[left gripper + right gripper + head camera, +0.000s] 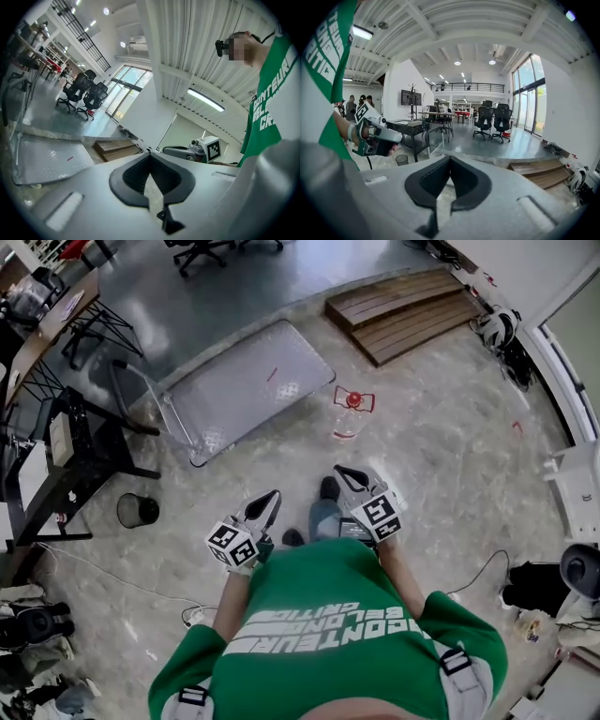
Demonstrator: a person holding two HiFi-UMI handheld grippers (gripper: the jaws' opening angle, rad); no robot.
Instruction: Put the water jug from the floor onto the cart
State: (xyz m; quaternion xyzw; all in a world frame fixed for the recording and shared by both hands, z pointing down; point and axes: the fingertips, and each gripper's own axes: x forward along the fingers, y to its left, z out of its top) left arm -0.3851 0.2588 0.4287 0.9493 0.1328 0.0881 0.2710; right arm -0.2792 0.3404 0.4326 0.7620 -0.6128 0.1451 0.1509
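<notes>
Open office with a glossy marbled stone floor (441,456). The white print on our green shirt (328,634) only reads "ONTEUR" to us. The clear plastic water jug (351,412), red cap, stands on the floor just beside the checker-plate metal cart (246,388), ahead of our right gripper (341,472). The right gripper and our left gripper (274,495) both have their jaws pinched together, empty.

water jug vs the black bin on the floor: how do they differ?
The water jug is clear with a red cap; the black bin is dark and open-topped. The jug stands ahead of the person, near a corner of the cart; the bin sits off to the left by the black table. Both stand upright on the floor.
</notes>
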